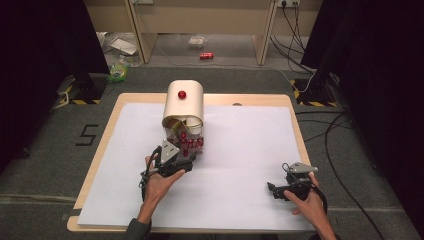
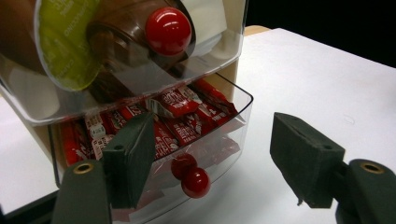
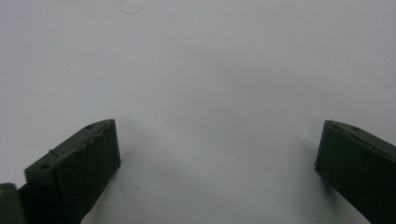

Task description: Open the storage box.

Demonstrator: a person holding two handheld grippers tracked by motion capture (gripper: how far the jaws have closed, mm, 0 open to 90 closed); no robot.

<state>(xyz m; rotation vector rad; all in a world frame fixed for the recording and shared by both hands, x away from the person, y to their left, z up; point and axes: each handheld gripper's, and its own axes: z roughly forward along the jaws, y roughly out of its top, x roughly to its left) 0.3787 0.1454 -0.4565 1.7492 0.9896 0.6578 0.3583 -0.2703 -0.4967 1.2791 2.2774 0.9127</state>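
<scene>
Between our open left tongs [image 2: 212, 154] sits the clear drawer's [image 2: 224, 121] red knob [image 2: 195, 182], ungripped; closing off-centre could slip off it. Right tongs [image 3: 217, 163] rest open on the tabletop [image 3: 210, 70].

Upper drawer [image 2: 116, 56] cropped, wrapper print blurred

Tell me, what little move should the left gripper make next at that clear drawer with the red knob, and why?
Probably ease the left gripper forward and close it on the lower red knob. Its jaws stand open with the knob between them, not yet touched. The clear drawer is only partly out, with red packets inside, so gripping the knob seems the way to move it.
</scene>
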